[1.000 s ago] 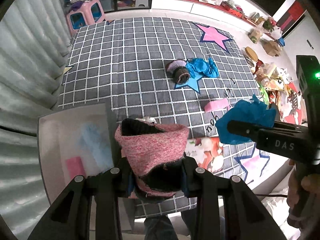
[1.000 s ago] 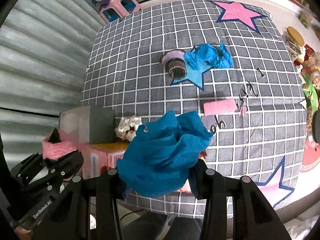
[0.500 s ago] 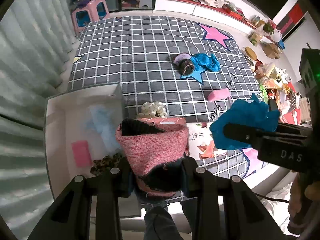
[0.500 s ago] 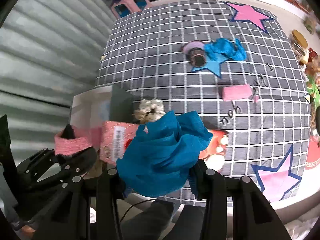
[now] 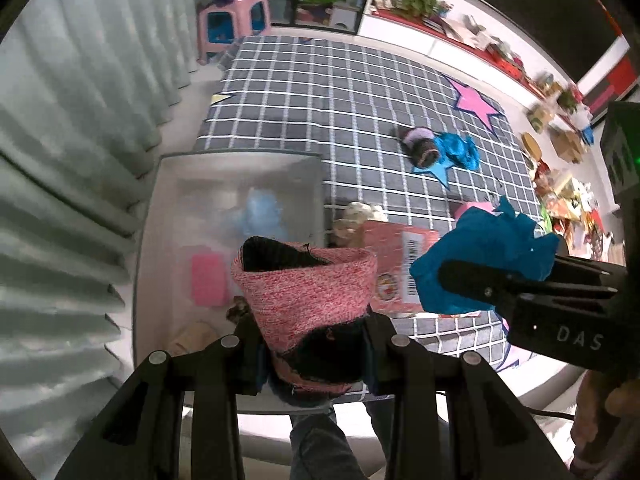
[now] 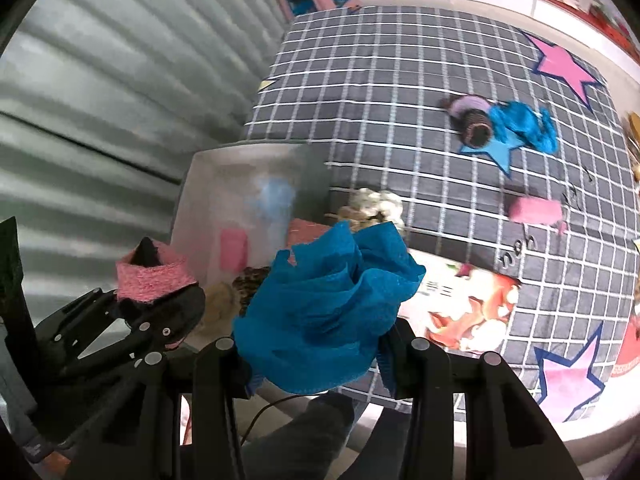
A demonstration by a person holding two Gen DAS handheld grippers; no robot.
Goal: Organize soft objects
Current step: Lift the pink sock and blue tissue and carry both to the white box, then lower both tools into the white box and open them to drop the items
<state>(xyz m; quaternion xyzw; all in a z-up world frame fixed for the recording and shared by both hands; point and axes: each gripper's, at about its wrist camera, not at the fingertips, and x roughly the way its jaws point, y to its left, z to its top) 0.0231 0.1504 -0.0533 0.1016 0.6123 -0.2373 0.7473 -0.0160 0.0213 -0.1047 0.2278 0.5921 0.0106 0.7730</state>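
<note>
Grey pleated curtain (image 5: 72, 184) on the left, then a translucent bin (image 5: 160, 216) beside a checked bed cover (image 5: 340, 92) with star patches. Left tongs (image 5: 310, 354) clamp a pink knit sock (image 5: 308, 284) just over the bin's near edge. Right tongs (image 6: 318, 354) grip a blue mesh cloth (image 6: 328, 300) over the bed's near edge; cluttered shelf (image 5: 480, 44) beyond.

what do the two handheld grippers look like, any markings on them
Both are matte black plastic. The left gripper has flat angular fingers with round silver screws and blue pads. The right gripper matches; its side reads "DAS", with a green light on its body.
</note>
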